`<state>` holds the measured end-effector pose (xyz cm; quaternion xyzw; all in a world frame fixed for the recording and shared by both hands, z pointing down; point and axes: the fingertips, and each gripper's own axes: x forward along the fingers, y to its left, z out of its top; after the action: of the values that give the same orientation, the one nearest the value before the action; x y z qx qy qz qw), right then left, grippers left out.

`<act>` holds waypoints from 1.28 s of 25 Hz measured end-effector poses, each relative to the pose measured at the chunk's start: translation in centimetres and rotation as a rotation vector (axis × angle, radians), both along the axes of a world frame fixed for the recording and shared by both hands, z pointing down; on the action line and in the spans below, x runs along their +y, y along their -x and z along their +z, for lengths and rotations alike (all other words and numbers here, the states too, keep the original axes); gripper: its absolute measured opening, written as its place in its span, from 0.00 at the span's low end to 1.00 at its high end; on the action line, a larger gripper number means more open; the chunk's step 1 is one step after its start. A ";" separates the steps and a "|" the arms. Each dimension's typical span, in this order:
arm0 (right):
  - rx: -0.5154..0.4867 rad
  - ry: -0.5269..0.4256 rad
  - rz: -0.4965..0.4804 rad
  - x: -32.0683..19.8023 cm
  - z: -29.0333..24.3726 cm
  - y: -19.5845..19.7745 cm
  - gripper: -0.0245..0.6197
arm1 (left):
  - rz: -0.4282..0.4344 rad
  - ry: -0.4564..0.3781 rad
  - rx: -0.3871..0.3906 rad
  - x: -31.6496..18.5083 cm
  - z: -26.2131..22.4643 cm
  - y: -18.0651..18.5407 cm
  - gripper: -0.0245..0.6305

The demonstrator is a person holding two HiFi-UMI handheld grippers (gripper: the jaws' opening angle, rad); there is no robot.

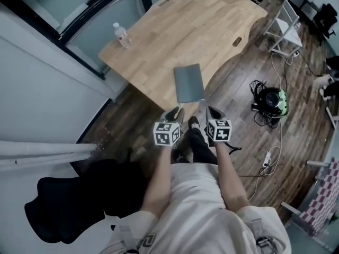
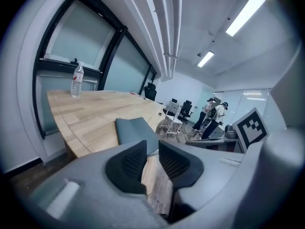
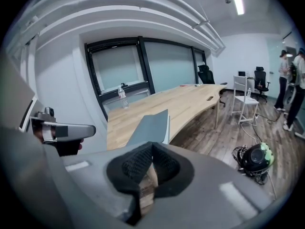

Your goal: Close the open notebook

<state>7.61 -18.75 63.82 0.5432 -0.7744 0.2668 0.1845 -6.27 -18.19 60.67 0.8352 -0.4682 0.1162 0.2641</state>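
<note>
Head view shows both grippers hanging off the table point(image 1: 175, 30), over our legs. The notebook point(image 1: 189, 83) lies ahead of both sets of jaws and well apart from them. It looks shut already, grey cover up and flat, so we'd say the job is basically done.

Left gripper point(image 2: 152, 149): jaws a little apart with nothing between them, only floor showing through the gap. The notebook point(image 2: 136, 130) sits just past the left jaw's tip in that view, not touching it.

Right gripper point(image 3: 151, 148): jaws clenched tip to tip on nothing. The notebook point(image 3: 150, 125) is straight beyond the tips.

What could still go wrong, as far as we can judge:
- The notebook's near end sits right at the table edge, maybe hanging over a bit; we can't tell for sure. Any bump from a jaw coming back in could tip it onto the floor.
- If the cover isn't pressed flat it may spring up again. We can't see the page edge well enough to rule that out.
- Going back with the right jaws pinched would mean shoving, not gripping, and on that smooth wood it would probably slide.
</note>
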 end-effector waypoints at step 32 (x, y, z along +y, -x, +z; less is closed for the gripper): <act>-0.065 -0.019 -0.074 1.8 -1.8 2.0 0.04 | -0.055 0.005 0.003 3.1 -0.5 1.8 0.05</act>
<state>5.57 -16.94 62.05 0.5070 -0.8021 0.2700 0.1636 -8.12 -15.12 60.15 0.8216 -0.4902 0.1091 0.2699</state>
